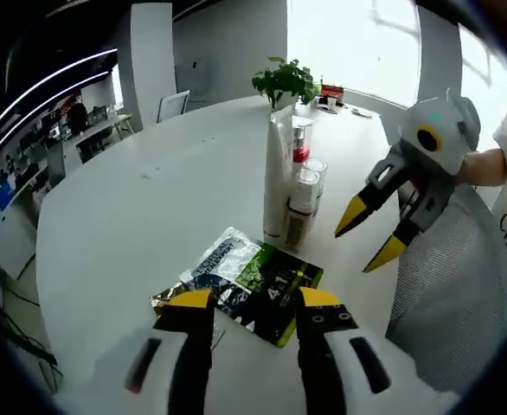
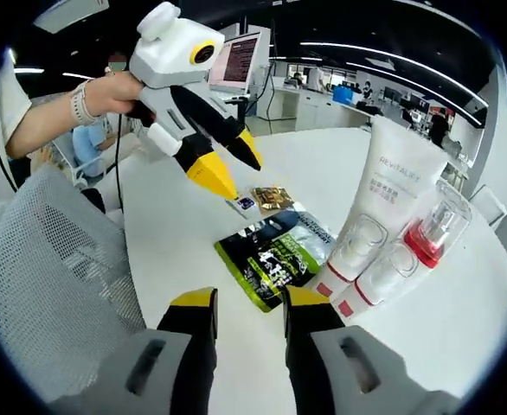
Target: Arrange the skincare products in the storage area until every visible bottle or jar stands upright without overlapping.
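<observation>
On the round white table (image 1: 132, 216), a tall white squeeze tube (image 2: 390, 194) printed with grey lettering is seen upright, touching small clear bottles with red and white caps (image 2: 409, 251). Flat green and dark sachets (image 2: 275, 255) lie beside them. The left gripper (image 1: 253, 303) and right gripper (image 2: 249, 298) are held apart, empty.

The white left gripper with yellow-tipped black jaws (image 1: 253, 301) hangs with jaws parted, holding nothing. The matching right gripper (image 2: 250, 299) is likewise parted and unloaded. A bare hand with a wristband (image 2: 106, 91) grips the left gripper's handle.
</observation>
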A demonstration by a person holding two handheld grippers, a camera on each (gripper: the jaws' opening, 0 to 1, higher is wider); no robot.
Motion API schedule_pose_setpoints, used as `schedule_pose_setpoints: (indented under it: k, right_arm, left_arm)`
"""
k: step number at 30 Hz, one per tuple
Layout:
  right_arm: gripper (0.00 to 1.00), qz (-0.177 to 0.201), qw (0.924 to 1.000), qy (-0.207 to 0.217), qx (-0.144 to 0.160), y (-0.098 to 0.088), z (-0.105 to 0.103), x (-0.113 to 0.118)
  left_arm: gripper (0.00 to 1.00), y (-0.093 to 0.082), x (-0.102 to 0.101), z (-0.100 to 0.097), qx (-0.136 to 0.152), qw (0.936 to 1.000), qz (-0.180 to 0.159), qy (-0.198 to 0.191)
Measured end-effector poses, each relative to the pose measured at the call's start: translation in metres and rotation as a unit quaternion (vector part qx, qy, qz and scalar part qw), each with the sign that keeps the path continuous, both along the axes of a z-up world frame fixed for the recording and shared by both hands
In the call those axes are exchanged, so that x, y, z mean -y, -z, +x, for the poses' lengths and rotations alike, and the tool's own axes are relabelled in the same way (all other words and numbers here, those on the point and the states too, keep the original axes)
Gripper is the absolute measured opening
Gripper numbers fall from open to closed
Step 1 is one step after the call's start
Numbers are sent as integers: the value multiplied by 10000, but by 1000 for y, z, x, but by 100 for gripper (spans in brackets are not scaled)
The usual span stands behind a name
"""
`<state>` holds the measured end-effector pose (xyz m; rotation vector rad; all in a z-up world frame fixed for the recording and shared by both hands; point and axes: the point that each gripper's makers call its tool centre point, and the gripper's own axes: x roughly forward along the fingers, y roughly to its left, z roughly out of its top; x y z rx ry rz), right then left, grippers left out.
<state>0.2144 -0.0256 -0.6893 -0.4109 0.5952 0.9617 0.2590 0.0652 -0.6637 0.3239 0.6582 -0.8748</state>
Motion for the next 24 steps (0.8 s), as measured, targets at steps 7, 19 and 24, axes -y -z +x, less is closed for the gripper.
schedule_pose_setpoints:
  k: [7,19,24]
  right_arm:
    - [44,98,9997,205,56,-13,-5,10]
    - [64,75,9971,722,224,-37,-9,47]
    - [75,-12,9952,948,247,-42,-9,61]
  left_arm:
    - [40,-6,-4,-9,28,9999,-84,-125]
    - [61,-19,-25,-36,-175,9989,-56,-424]
    - [70,-23,-30,-49,-199,9986,8,-490]
